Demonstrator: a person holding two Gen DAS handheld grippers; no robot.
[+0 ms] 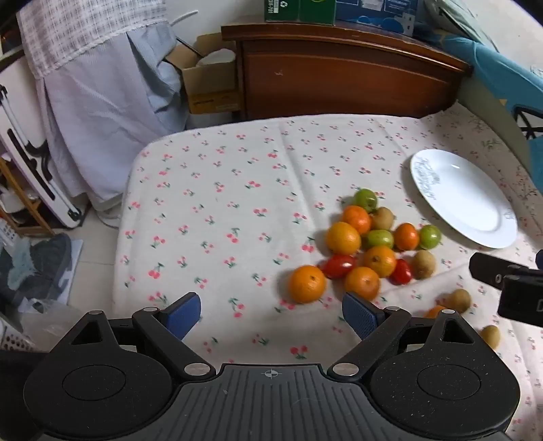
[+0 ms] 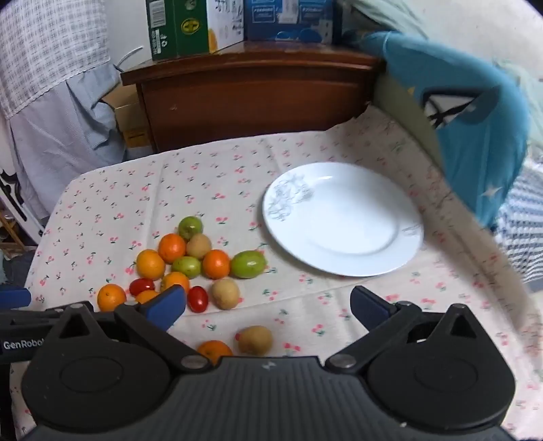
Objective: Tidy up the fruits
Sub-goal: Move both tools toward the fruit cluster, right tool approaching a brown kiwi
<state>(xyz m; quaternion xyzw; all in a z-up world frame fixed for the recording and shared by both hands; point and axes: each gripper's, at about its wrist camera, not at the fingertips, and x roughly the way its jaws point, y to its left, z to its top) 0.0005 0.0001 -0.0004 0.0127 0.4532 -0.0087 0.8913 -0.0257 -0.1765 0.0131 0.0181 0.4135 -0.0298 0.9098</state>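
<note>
A pile of fruit lies on a cherry-print cloth [image 1: 220,210]: several oranges [image 1: 307,284], green fruits [image 1: 366,199], red tomatoes [image 1: 339,266] and brown kiwis [image 1: 423,264]. An empty white plate [image 1: 465,200] sits to the right of the pile; it also shows in the right wrist view [image 2: 342,217]. My left gripper [image 1: 271,313] is open and empty, just in front of the pile. My right gripper [image 2: 268,305] is open and empty, above a kiwi [image 2: 255,340] and an orange [image 2: 214,351] lying apart from the pile [image 2: 200,261].
A wooden headboard [image 1: 339,74] with cardboard boxes [image 2: 197,27] on top stands behind the cloth. A blue garment [image 2: 475,129] hangs at the right. Clothes [image 1: 101,101] and clutter fill the floor at the left. The right gripper's body [image 1: 509,285] shows at the right edge.
</note>
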